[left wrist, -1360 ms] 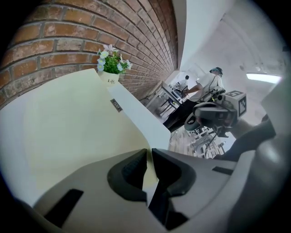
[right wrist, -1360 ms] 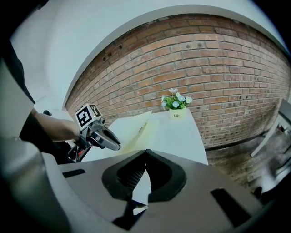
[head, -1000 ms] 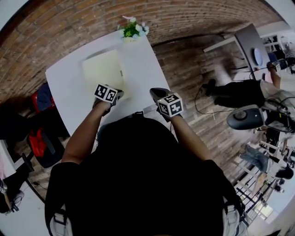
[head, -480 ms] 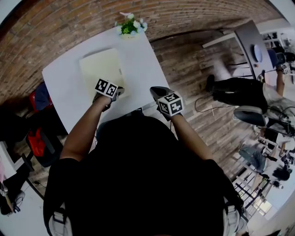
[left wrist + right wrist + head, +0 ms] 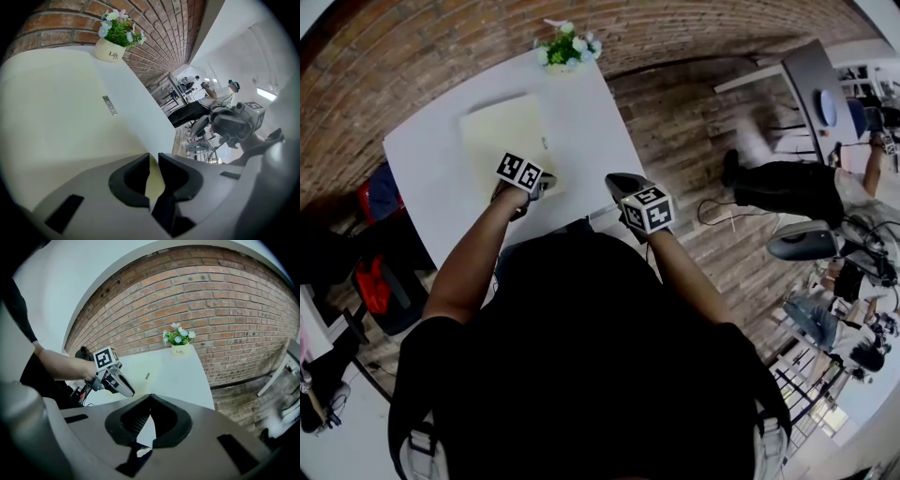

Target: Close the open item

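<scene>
**A:** Left tongs (image 5: 153, 157) first. How do they stand?

**B:** Narrowly apart, and they have just been opening. A sliver of cream shows in the gap, at the near edge of the flat pale cream rectangular folder (image 5: 61, 108), but I see no pad pressing on it. The right tongs (image 5: 150, 397) are together with nothing in them, held off to the side by the near corner of the white surface (image 5: 140, 110).

**A:** And the folder itself?

**B:** It lies flat on the surface, cover down as far as I can tell, with a small metal tab (image 5: 108, 105) near its right-hand edge. Beyond it a little white pot of flowers (image 5: 112, 47) stands against the red brick wall (image 5: 154, 28).

**A:** How would it handle?

**B:** Light, I judge — a thin cover, likely stiff card, that would bend if pinched at one corner. Its smooth face could slide on the surface. It is best taken by the free edge near the tab, or simply pressed flat from above — no hard squeeze needed.
</scene>
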### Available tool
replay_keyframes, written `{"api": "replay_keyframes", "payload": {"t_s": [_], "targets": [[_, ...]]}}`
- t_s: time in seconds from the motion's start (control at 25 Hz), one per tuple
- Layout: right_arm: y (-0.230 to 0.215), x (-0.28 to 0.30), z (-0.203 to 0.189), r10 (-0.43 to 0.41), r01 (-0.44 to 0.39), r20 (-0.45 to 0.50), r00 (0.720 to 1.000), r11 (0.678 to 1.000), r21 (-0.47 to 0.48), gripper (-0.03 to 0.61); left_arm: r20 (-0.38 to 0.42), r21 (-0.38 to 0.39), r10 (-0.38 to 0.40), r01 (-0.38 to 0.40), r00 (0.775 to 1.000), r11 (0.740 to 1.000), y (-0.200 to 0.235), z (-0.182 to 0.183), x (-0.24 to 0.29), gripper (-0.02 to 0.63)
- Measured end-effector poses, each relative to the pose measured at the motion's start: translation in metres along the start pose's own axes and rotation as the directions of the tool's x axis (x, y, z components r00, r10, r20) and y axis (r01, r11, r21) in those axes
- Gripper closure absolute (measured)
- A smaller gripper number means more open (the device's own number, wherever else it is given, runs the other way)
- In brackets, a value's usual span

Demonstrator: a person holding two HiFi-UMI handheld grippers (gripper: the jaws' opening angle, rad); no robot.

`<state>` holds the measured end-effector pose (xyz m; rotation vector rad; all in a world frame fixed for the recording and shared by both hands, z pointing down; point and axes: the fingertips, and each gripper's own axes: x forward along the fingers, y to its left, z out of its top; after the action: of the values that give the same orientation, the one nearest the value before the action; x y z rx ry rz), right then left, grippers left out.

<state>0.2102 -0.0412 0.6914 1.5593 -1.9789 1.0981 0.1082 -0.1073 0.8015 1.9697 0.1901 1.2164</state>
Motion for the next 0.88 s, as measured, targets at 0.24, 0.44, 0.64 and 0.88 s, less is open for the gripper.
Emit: {"api": "replay_keyframes", "payload": {"t_s": [0.24, 0.44, 0.64, 0.88], "targets": [[0.0018, 0.0025, 0.0018, 0.011, -0.011, -0.007, 1.0, 1.0, 0.001, 0.555, -0.001, -0.016, -0.013, 0.013, 1.0, 1.0, 0.0006, -0.001, 0.0031, 0.545], [-0.0022, 0.0031, 0.0001, 0.005, -0.005, -0.01, 1.0, 1.0, 0.004, 0.555, 0.001, -0.022, -0.018, 0.018, 1.0, 1.0, 0.002, -0.0014, 0.0046, 0.541], [-0.0038, 0.0027, -0.0025, 0.003, -0.003, -0.011, 1.0, 1.0, 0.009, 0.555, -0.002, -0.03, -0.015, 0.015, 1.0, 0.999, 0.0011, -0.0012, 0.0056, 0.529], [-0.0049, 0.0022, -0.0042, 0.001, -0.001, -0.012, 1.0, 1.0, 0.012, 0.555, -0.01, -0.033, -0.016, 0.016, 1.0, 0.999, -0.0014, -0.0031, 0.008, 0.489]]}}
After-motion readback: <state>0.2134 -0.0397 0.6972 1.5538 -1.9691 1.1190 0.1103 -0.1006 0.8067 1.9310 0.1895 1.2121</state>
